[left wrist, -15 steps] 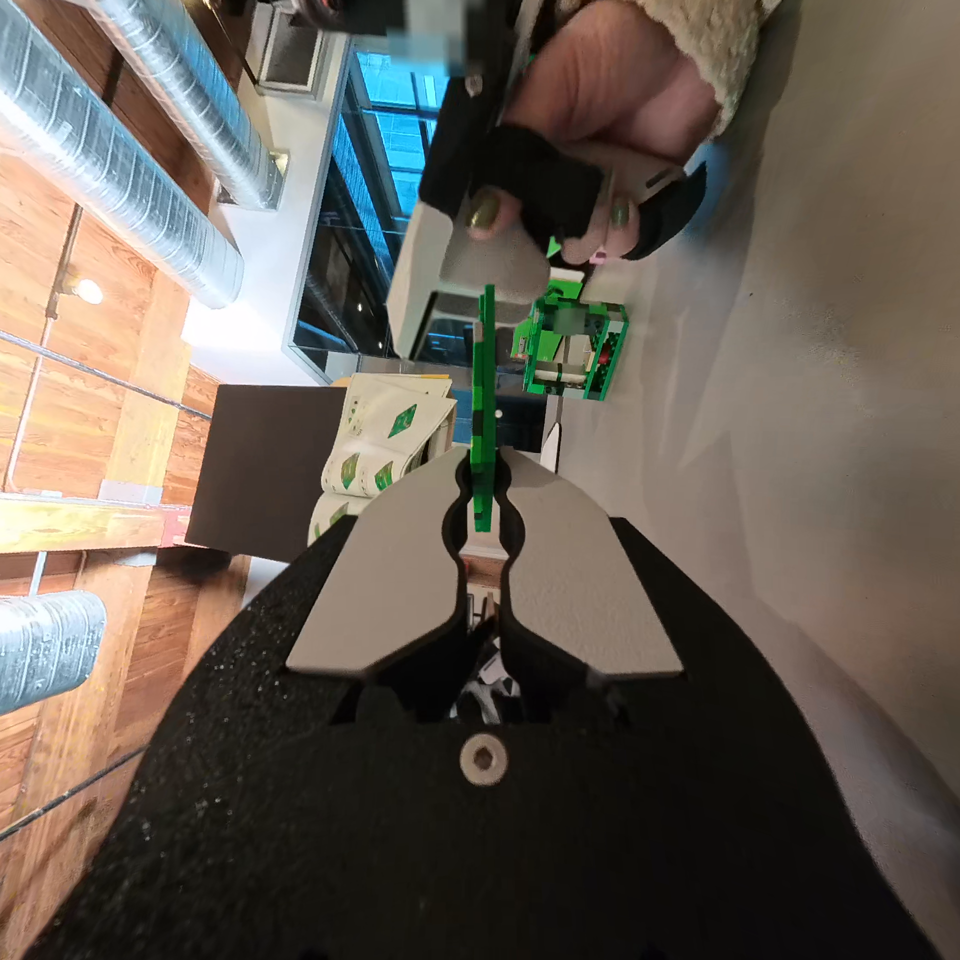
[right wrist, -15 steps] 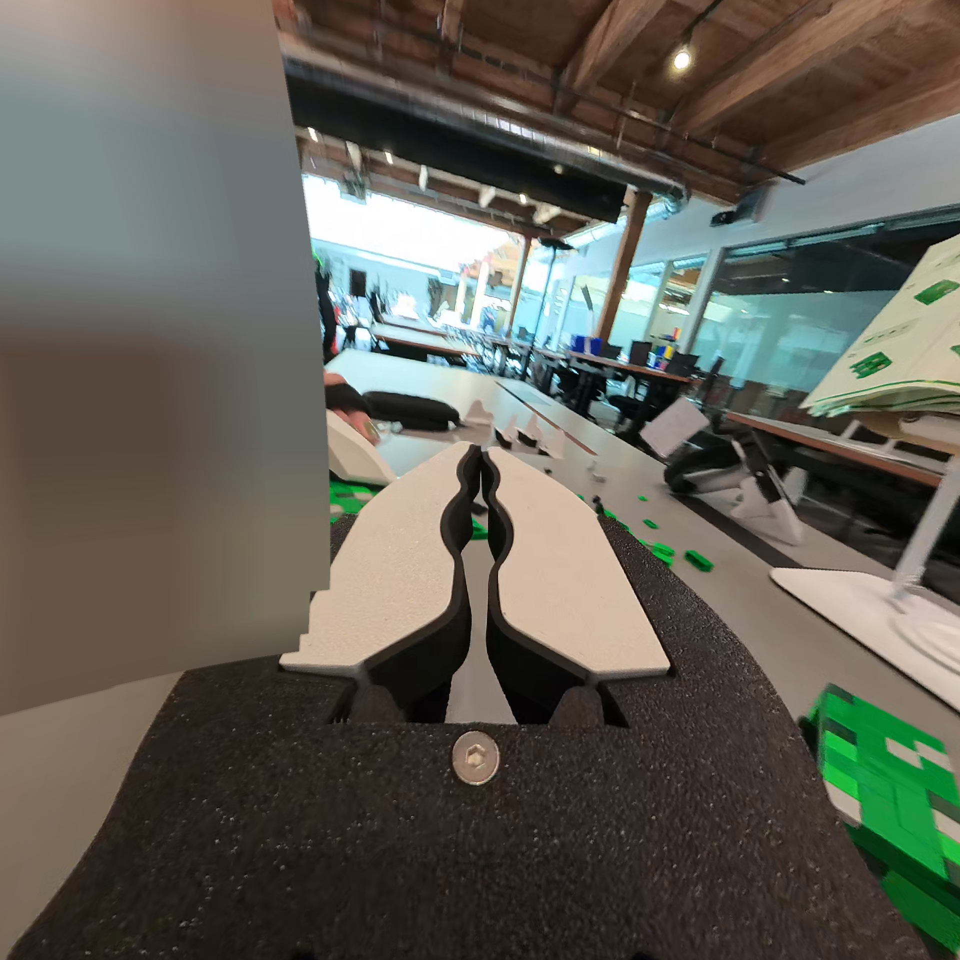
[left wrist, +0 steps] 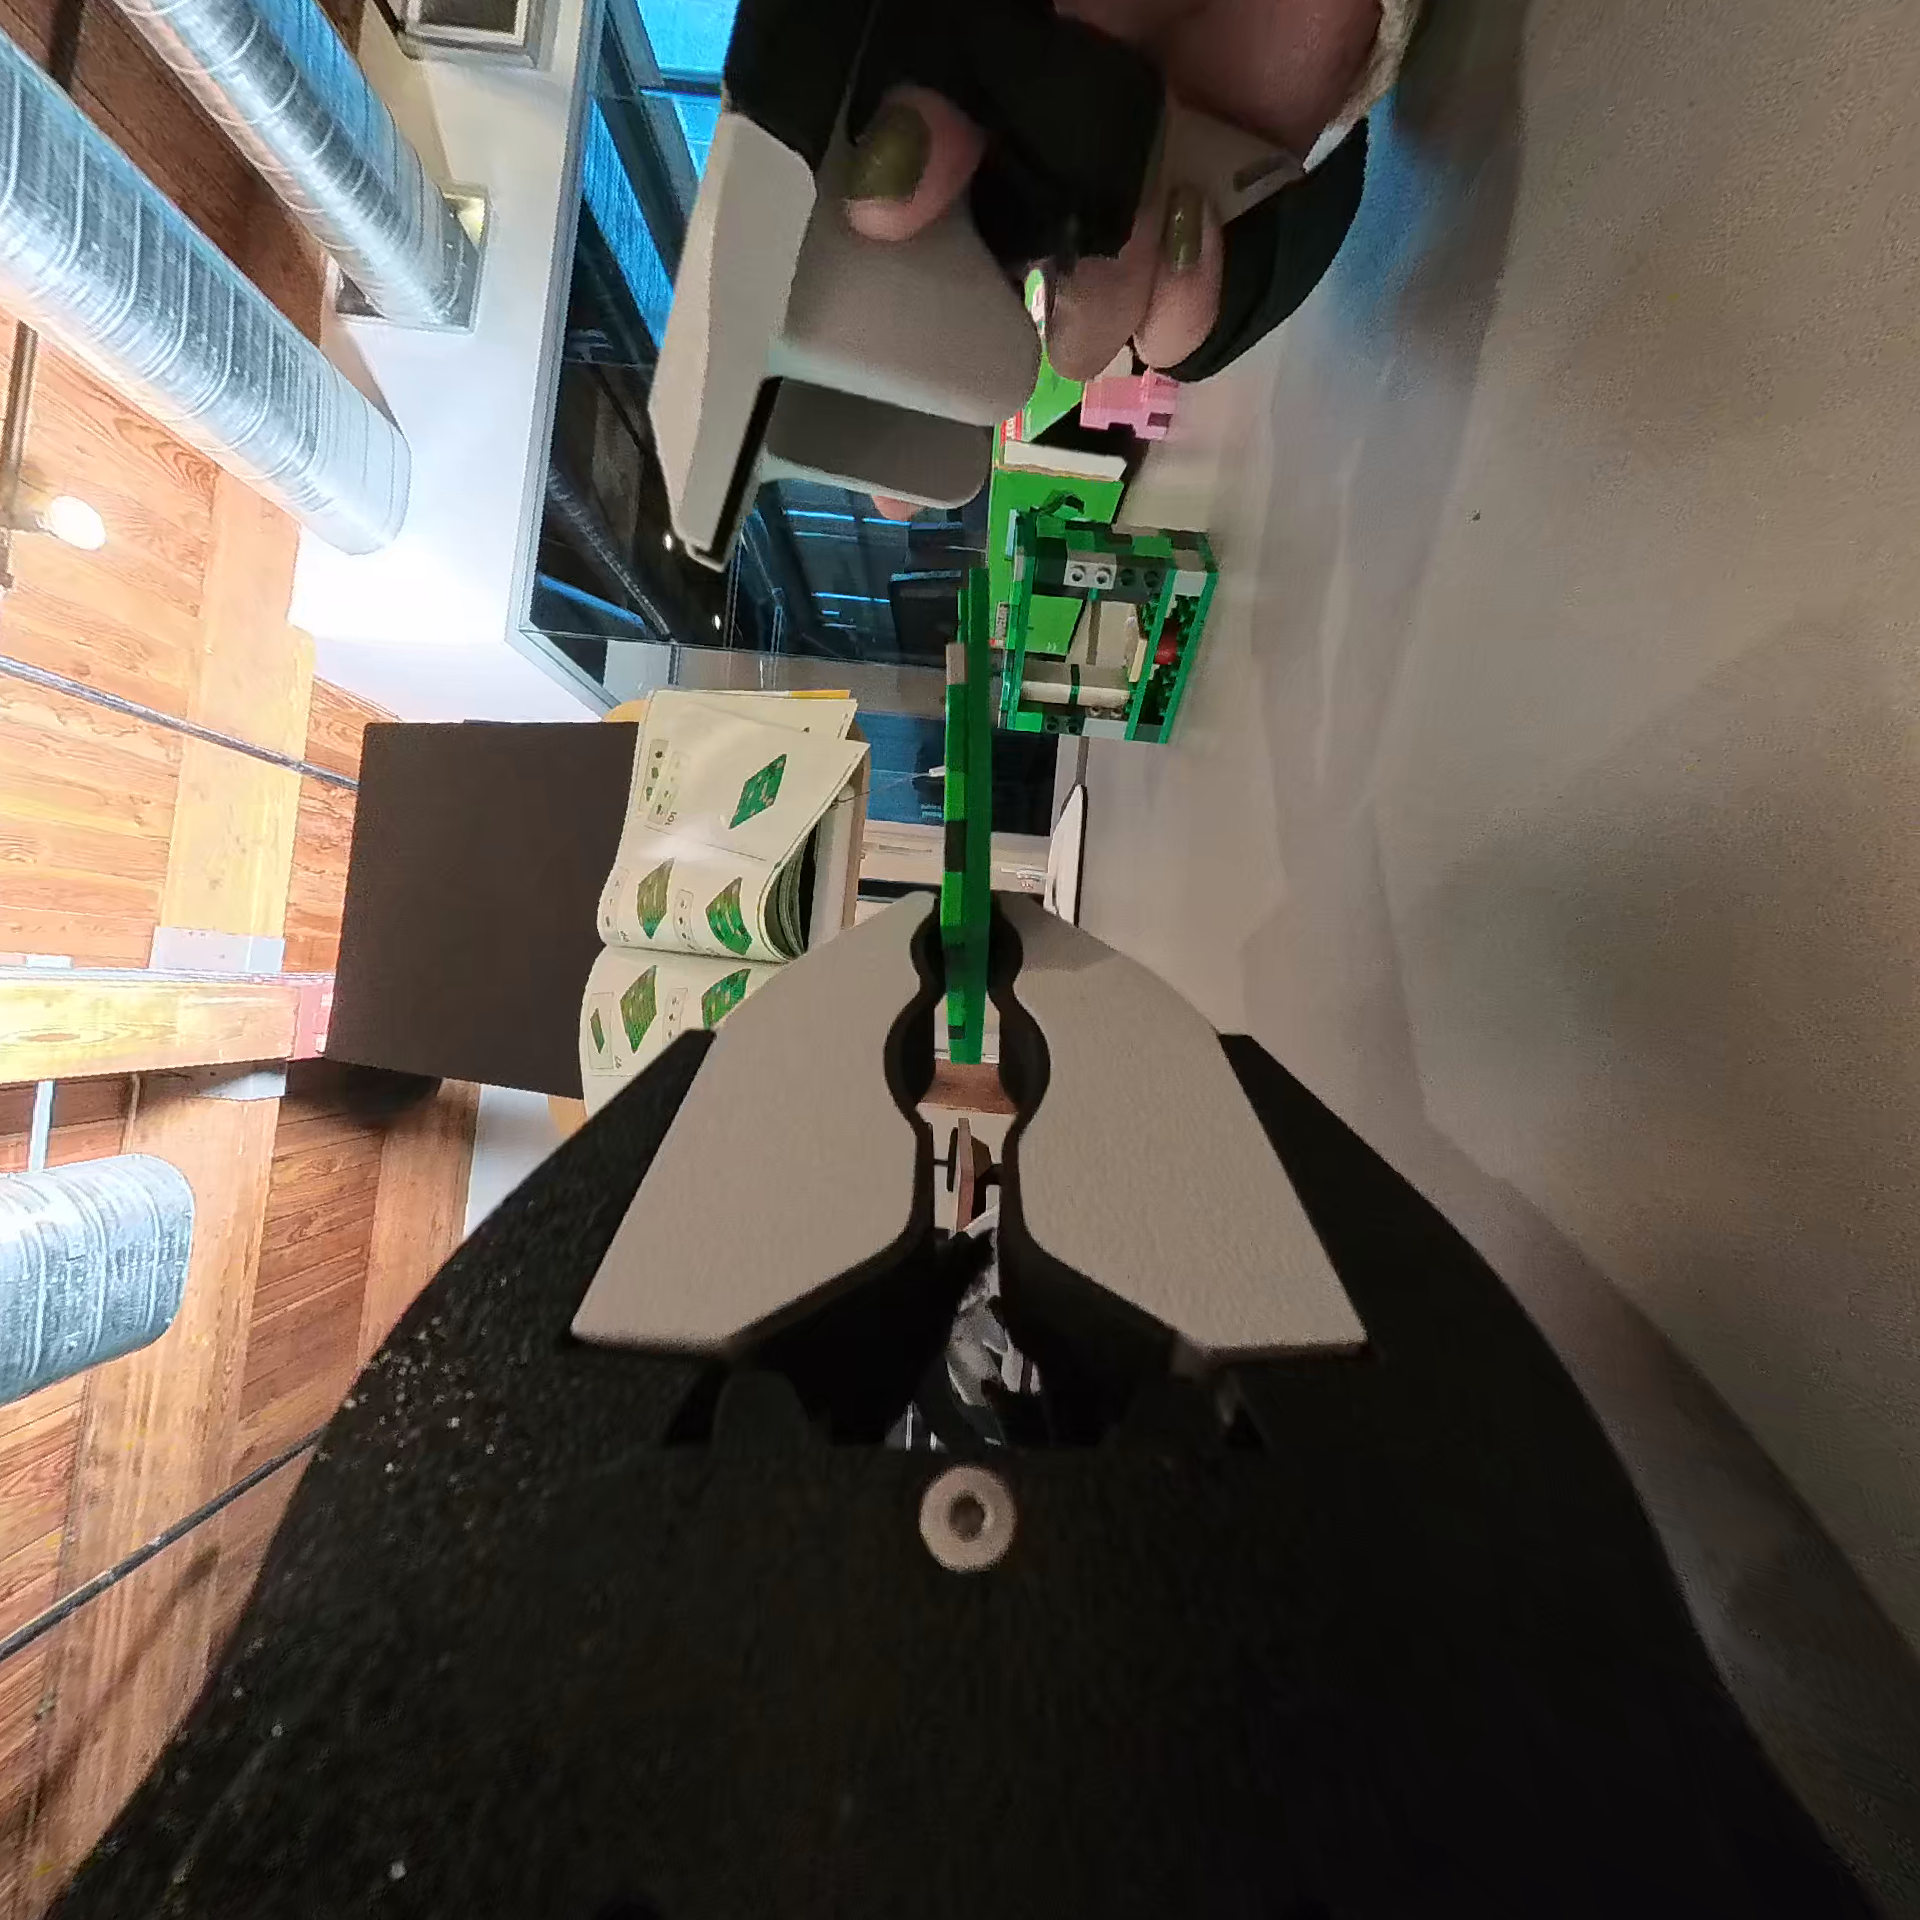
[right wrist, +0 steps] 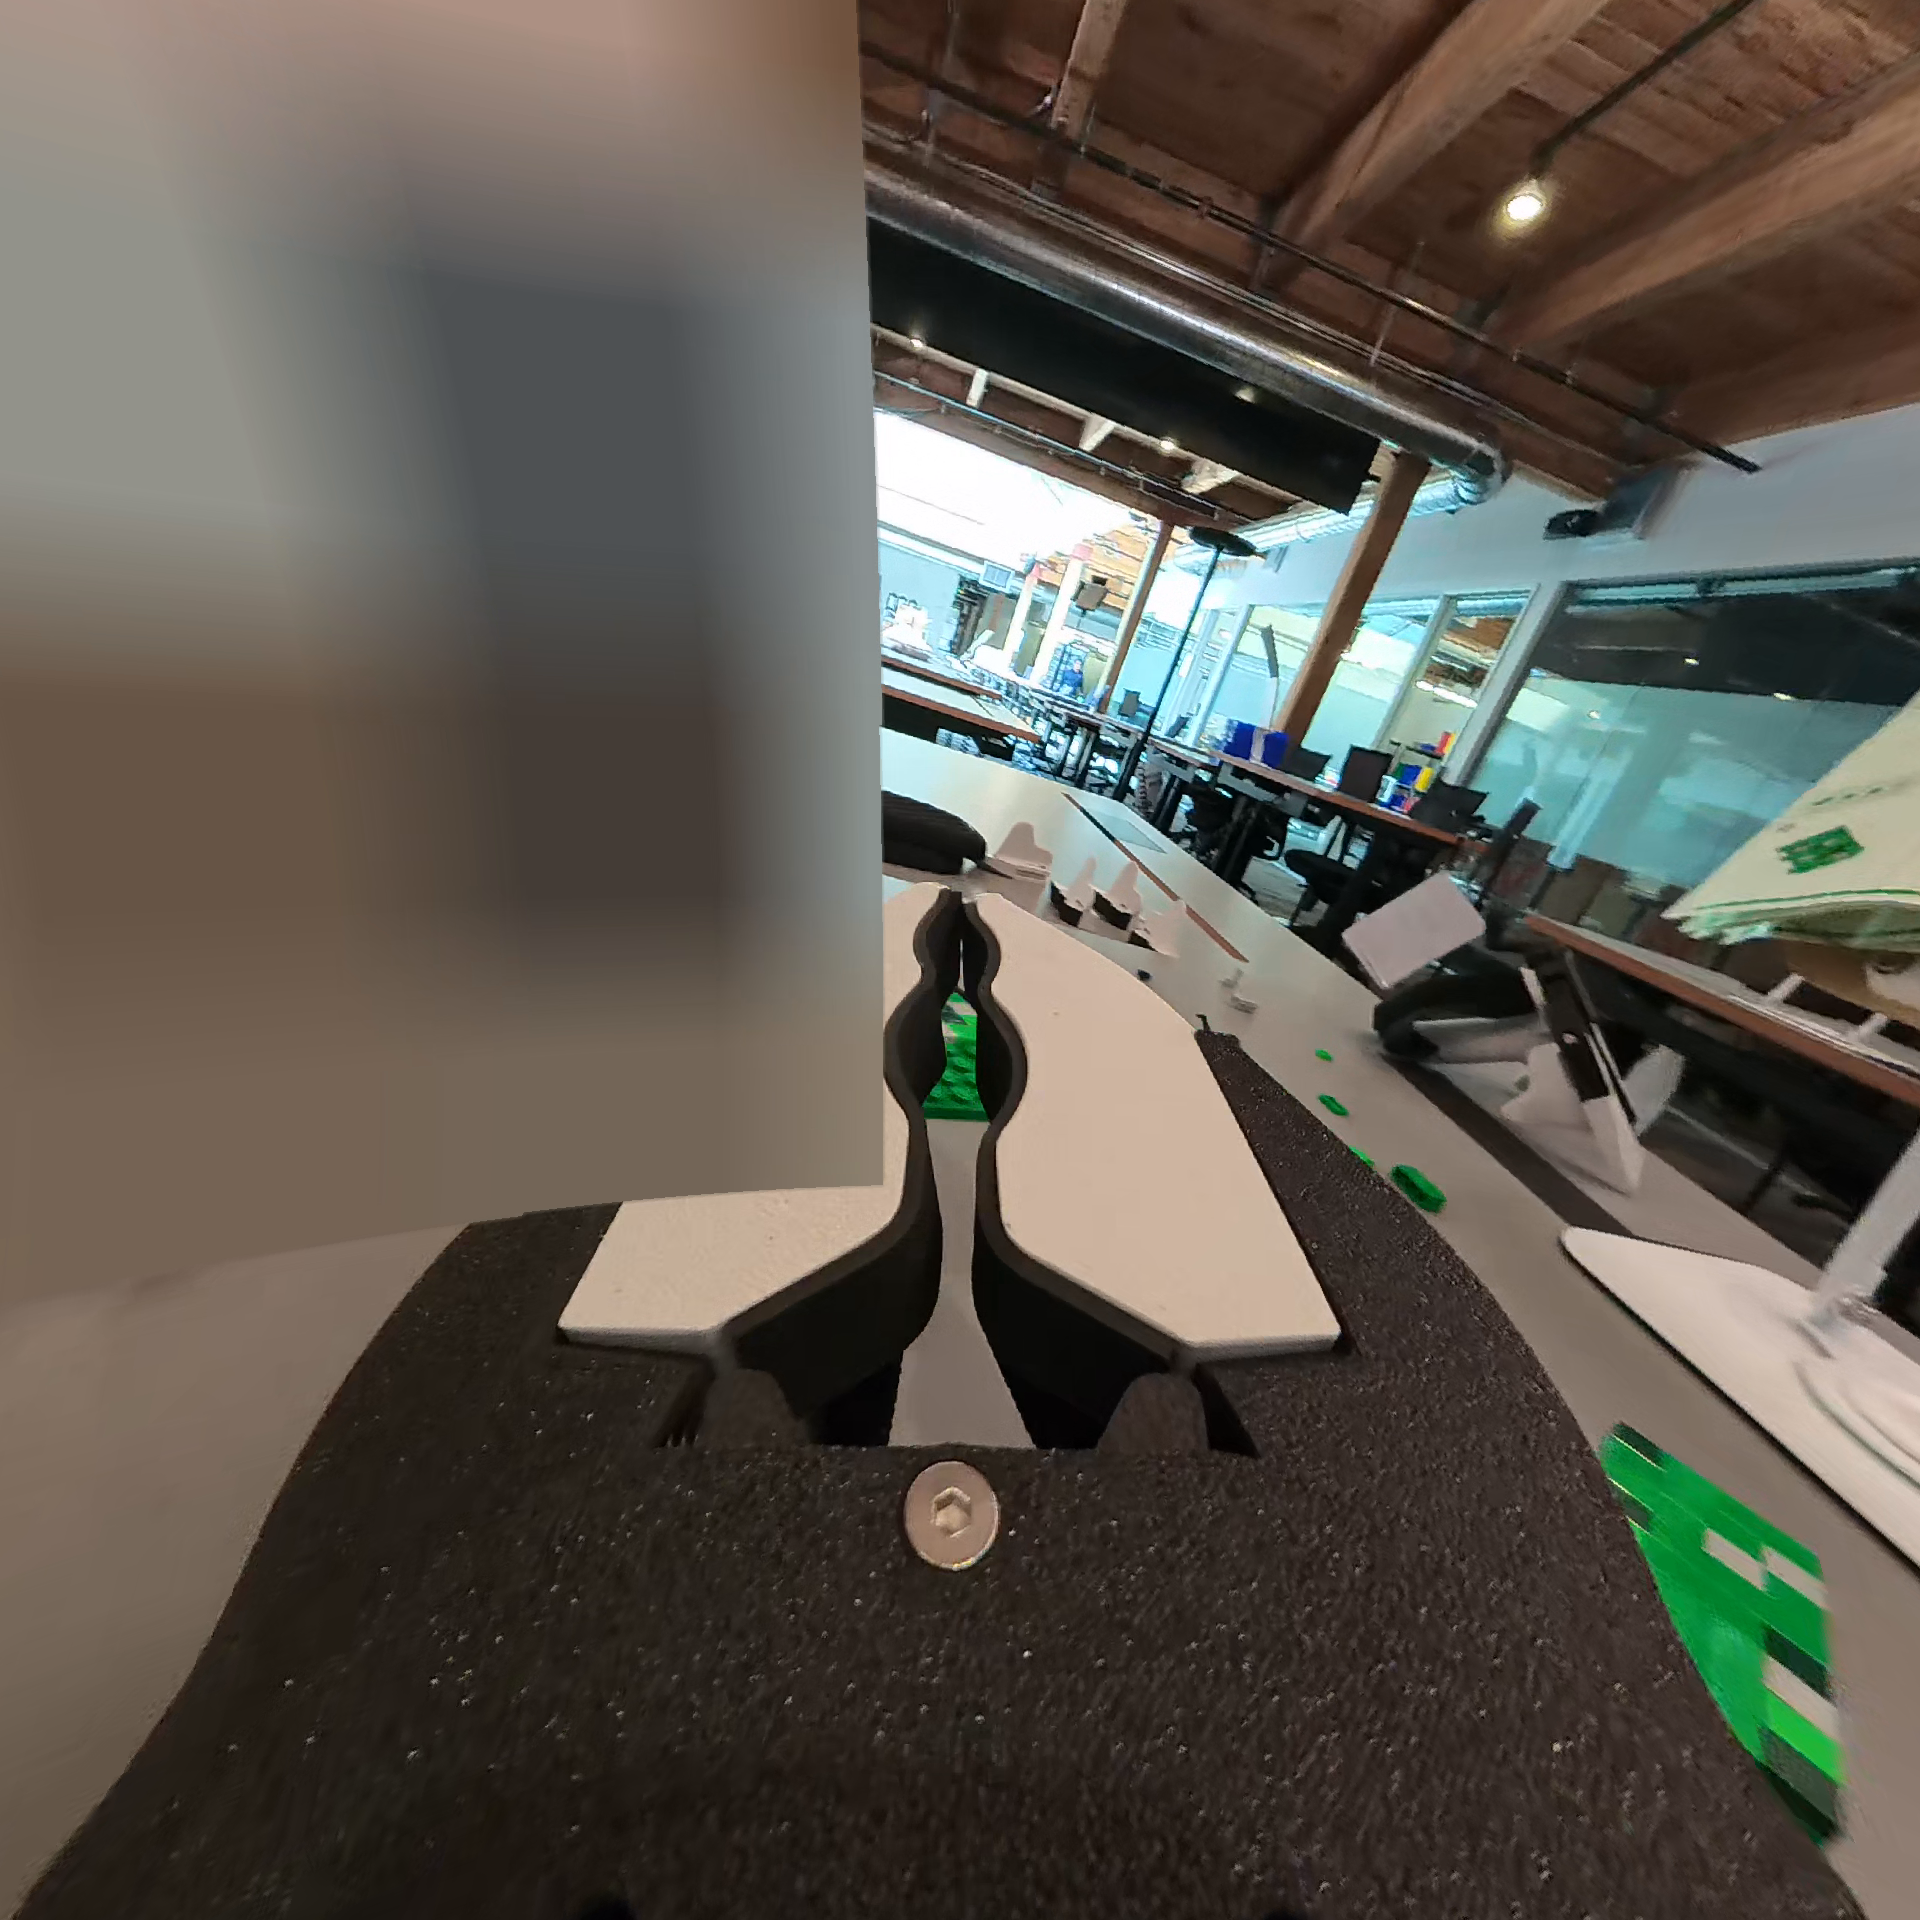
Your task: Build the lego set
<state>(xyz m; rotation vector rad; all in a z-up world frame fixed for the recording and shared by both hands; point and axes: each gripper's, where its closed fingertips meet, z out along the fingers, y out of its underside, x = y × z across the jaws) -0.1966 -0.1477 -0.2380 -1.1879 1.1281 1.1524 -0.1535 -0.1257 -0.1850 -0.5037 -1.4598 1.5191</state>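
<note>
Green plate [left wrist: 964, 883] clamped edge-on between left tool [left wrist: 966, 920] tips.

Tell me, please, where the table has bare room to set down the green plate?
The grey table is bare beside the half-built green model. It is crowded around the loose green pieces, near the white stand base, and by the pink piece.

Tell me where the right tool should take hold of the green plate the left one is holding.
Grip the free far end of the green plate, beyond the left tool, which is shut on its near end. The plate shows edge-on, so I'd bring the right tool in with one finger on each flat face.
</note>
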